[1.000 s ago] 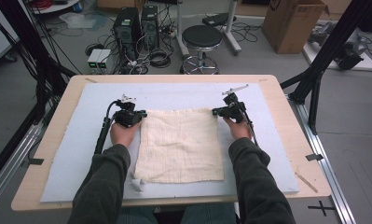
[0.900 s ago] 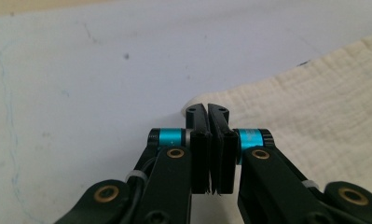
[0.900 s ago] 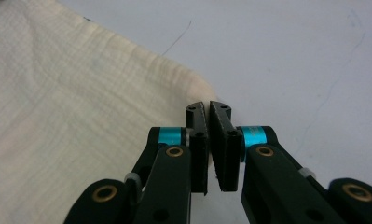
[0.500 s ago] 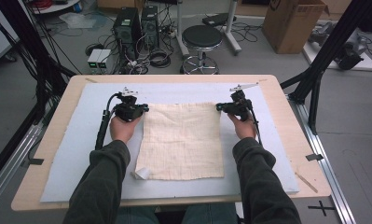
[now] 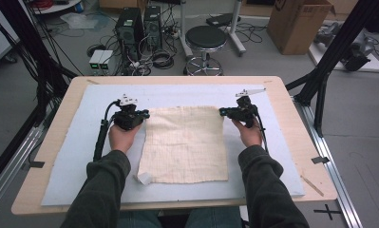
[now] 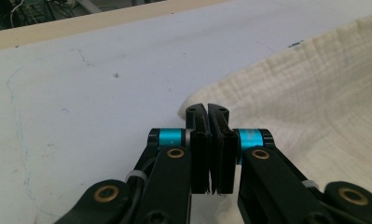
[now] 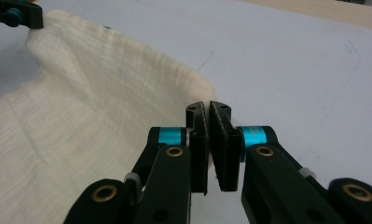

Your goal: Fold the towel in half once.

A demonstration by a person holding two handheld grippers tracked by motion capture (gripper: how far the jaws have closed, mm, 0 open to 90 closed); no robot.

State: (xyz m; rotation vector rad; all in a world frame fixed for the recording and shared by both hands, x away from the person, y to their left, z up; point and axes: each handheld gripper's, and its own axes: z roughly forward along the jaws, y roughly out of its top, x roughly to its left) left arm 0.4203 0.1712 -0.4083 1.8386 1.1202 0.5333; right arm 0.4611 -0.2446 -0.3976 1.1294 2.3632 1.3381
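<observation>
At the left of the table (image 5: 49, 142), the left hand (image 5: 123, 137) holds the left gripper (image 5: 142, 114) at the far left corner of the cloth (image 5: 187, 145). In the left gripper view its jaws are pressed together with the cloth's edge pinched between them, the corner just past the tips (image 6: 207, 112). The cloth, cream and faintly checked, lies nearly flat in the middle of a pale blue mat (image 5: 82, 156) that covers most of the tabletop. Its near left corner is folded over, showing a small white flap (image 5: 143, 178). At the cloth's far right corner the right hand (image 5: 248, 134) holds the right gripper (image 5: 222, 112). In the right gripper view its jaws meet at the tips and gap slightly lower down, clamped on the cloth's edge; the cloth there rises from the mat in a soft ridge running off toward the other gripper. Beyond the table stand a stool (image 5: 205, 38) and a cardboard box (image 5: 296, 21).
</observation>
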